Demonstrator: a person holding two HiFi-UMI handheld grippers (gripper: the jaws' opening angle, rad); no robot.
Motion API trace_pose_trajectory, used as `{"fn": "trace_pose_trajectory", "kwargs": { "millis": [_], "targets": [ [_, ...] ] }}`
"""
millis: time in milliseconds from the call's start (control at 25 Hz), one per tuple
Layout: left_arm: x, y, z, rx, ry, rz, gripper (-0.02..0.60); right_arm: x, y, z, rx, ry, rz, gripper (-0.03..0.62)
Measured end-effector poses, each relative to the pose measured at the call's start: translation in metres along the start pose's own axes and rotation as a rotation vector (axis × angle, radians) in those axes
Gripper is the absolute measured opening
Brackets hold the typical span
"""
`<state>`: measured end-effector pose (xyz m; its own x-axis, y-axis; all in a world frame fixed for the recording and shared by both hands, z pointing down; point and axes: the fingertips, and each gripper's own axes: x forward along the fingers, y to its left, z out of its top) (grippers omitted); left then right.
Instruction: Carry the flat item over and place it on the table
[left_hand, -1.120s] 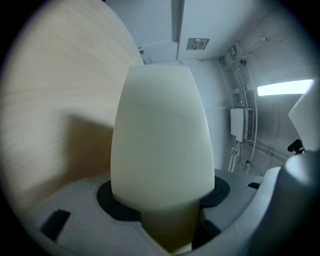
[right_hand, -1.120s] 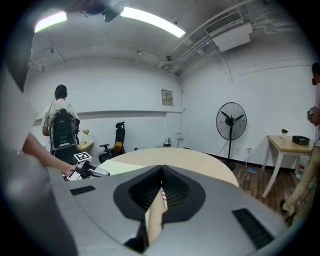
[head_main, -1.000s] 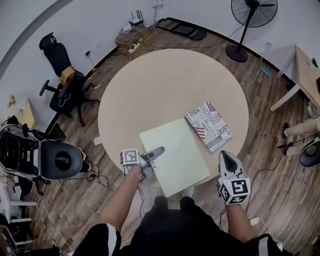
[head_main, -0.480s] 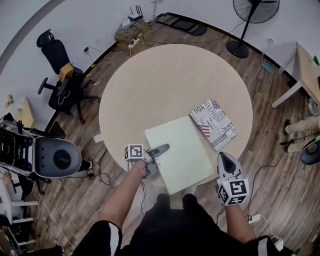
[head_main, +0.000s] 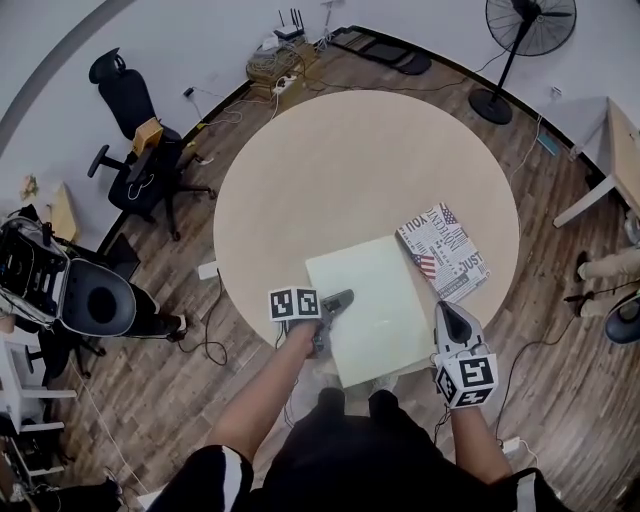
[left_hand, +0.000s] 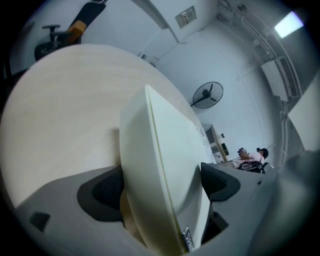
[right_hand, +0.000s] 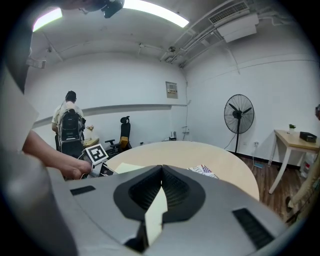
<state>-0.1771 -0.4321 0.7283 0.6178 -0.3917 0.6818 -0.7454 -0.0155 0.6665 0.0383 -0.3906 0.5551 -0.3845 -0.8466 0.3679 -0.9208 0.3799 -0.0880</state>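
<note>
Barely shifted against tabletop (head_main: 350, 170) since one second ago: flat item (head_main: 372, 310) at the same place by the near rim; left hand-held gripper (head_main: 338, 299) nudged slightly inward.

Left clamped on the item's left long edge, pale sheet bowed between its jaws in left gripper view. Right hand-held gripper (head_main: 446, 314) pinched on near right corner, thin edge caught between its jaws.

Long axis running away from body: far end over tabletop, near end about at rim. Resting or just lifted, cannot tell. Far right corner just beside magazine (head_main: 447, 250); contact uncertain. Left nearer tabletop centre, so judged lead for lowering.

Count: one flat item, one magazine, two hand-held grippers, one tabletop.
</note>
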Motion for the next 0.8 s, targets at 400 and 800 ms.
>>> {"fn": "trace_pose_trajectory", "kwargs": {
  "millis": [400,800],
  "targets": [
    [-0.041,-0.004,0.026,0.277,-0.178,0.207,0.443,0.008,0.019,0.013,-0.023,-0.02,0.045,-0.002],
    [-0.115,-0.057,0.047,0.389,-0.412,0.188,0.443,0.016,0.031,0.025,-0.046,-0.051,0.074,-0.002]
  ]
}}
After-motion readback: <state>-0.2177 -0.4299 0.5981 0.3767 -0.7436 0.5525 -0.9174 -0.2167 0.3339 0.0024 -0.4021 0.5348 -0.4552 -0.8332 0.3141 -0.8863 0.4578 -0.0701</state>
